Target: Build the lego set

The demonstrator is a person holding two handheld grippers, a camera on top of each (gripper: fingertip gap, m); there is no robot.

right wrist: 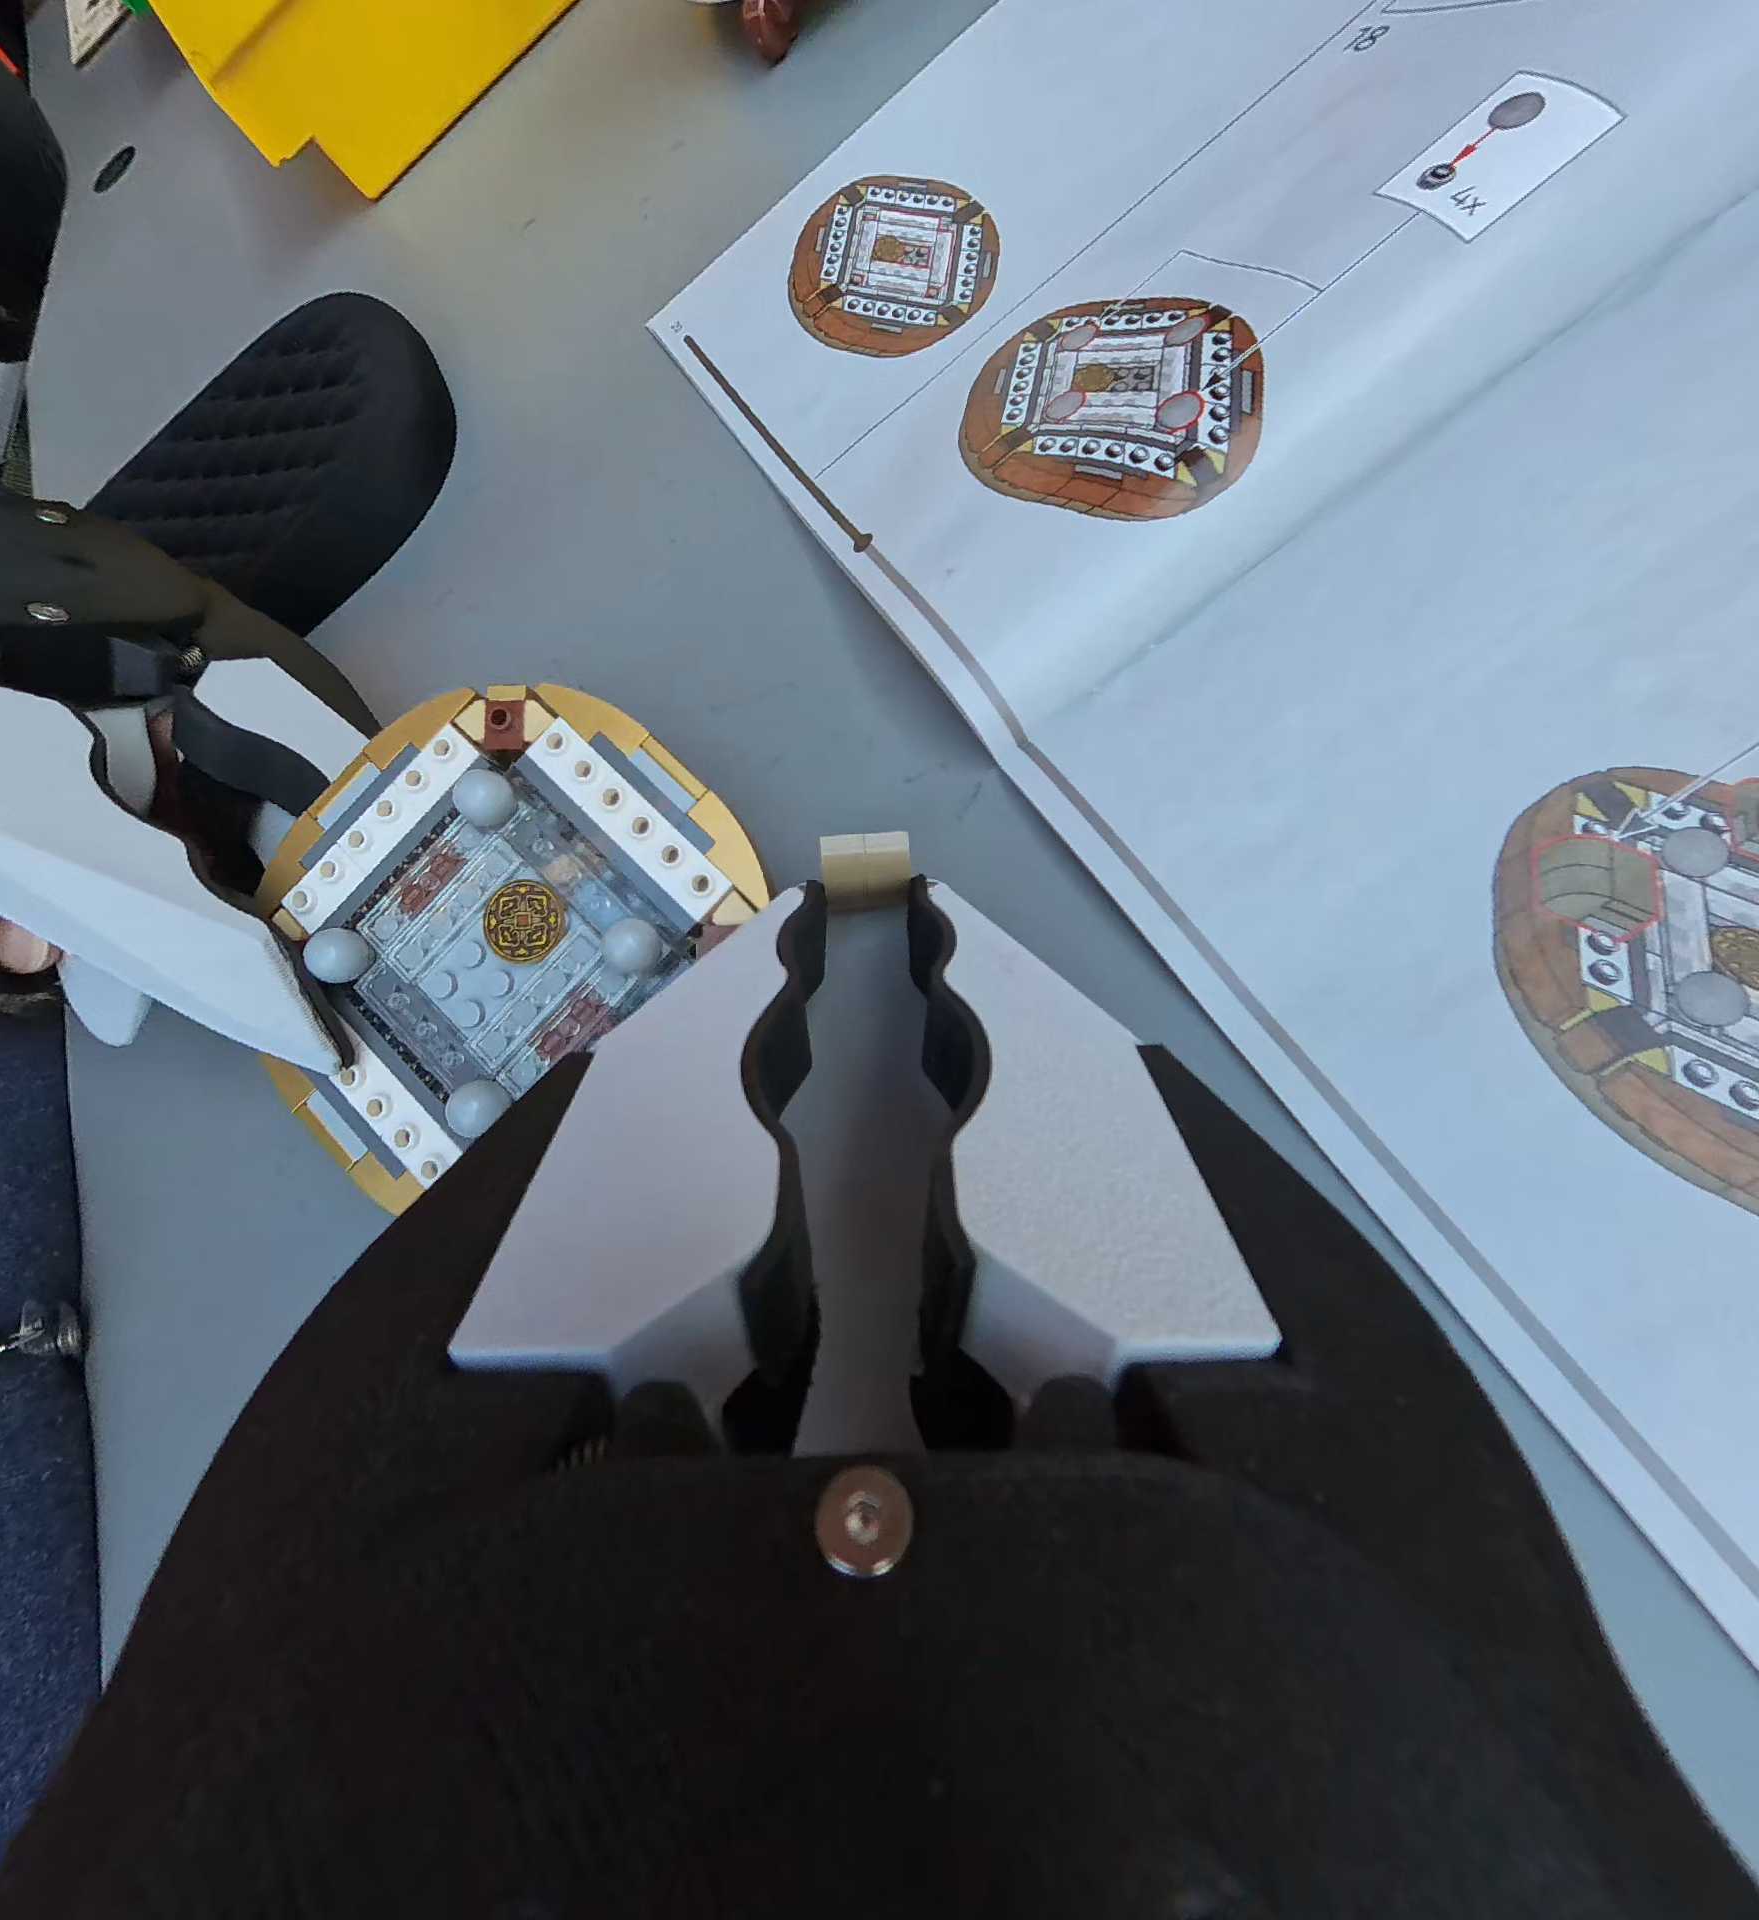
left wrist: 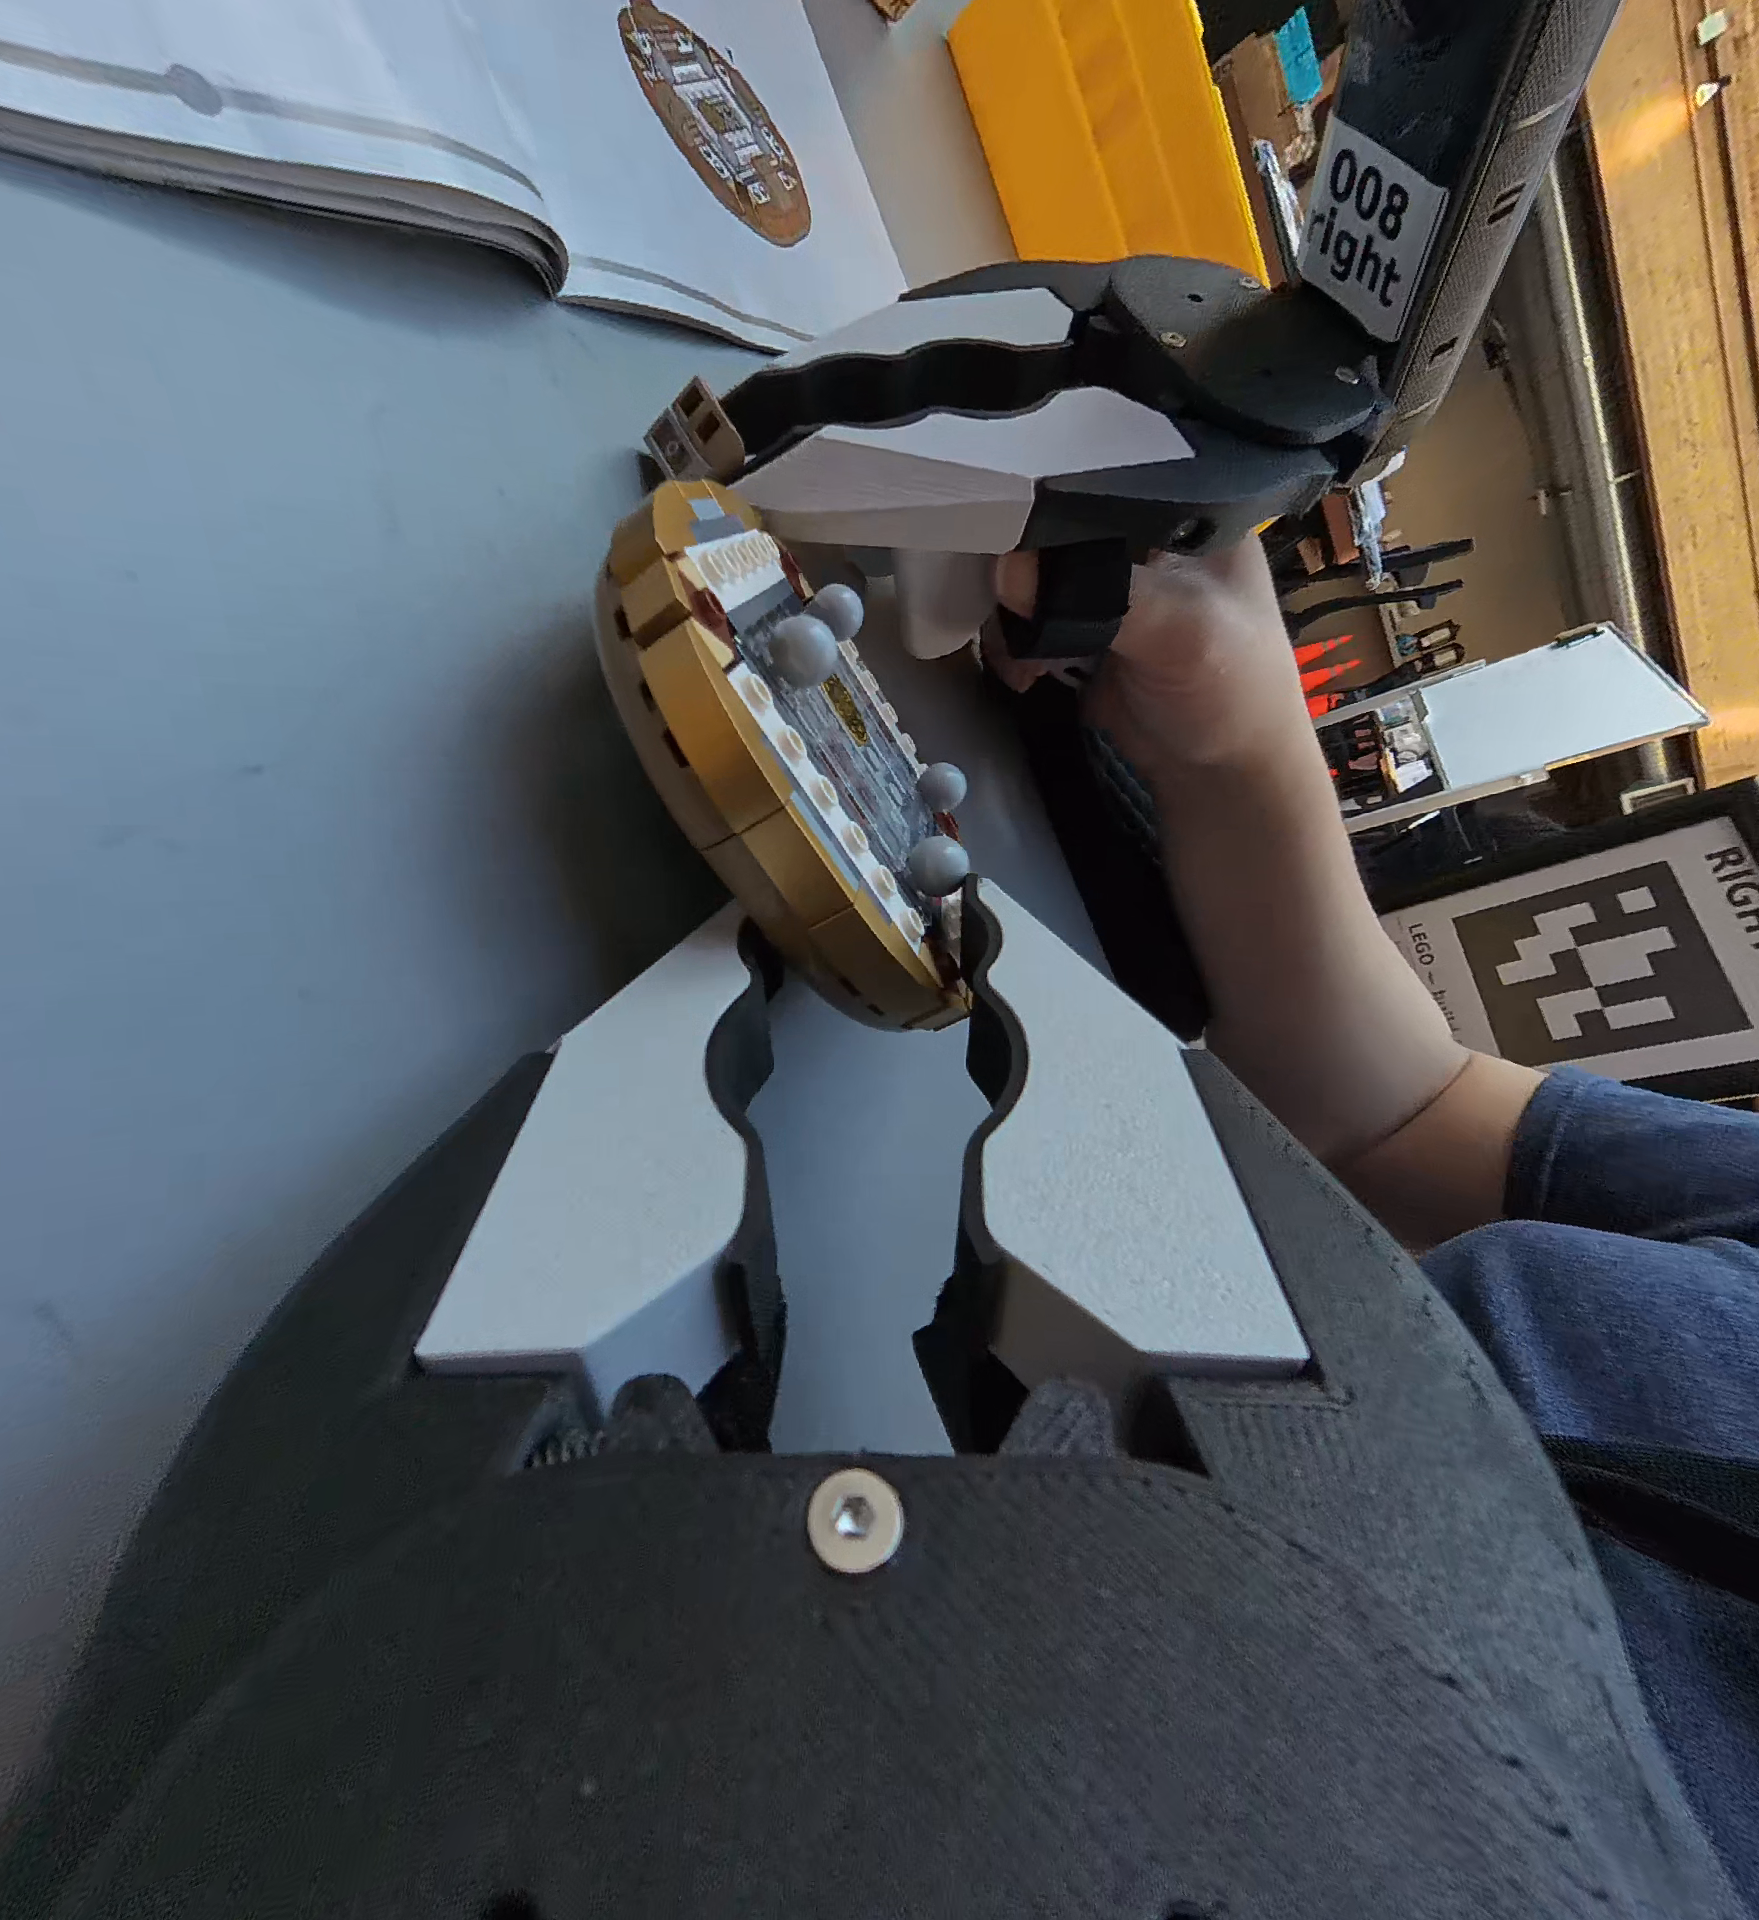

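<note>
Tongs on the left (right wrist: 319, 1023) pinch the near-left rim of the round model (right wrist: 501, 935) on the bench (right wrist: 594, 561). Right tongs (right wrist: 864, 888) pinch a tan brick (right wrist: 862, 860), just right of the model, long axis crosswise.

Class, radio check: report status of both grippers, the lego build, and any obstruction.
Left gripper shut on round gold-rimmed lego base, steadying it on grey table. Right gripper shut on small tan brick, beside base. Open instruction booklet alongside, nothing blocking.

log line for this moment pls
left gripper: shut on round lego base | right gripper: shut on tan brick | manual: open
</note>
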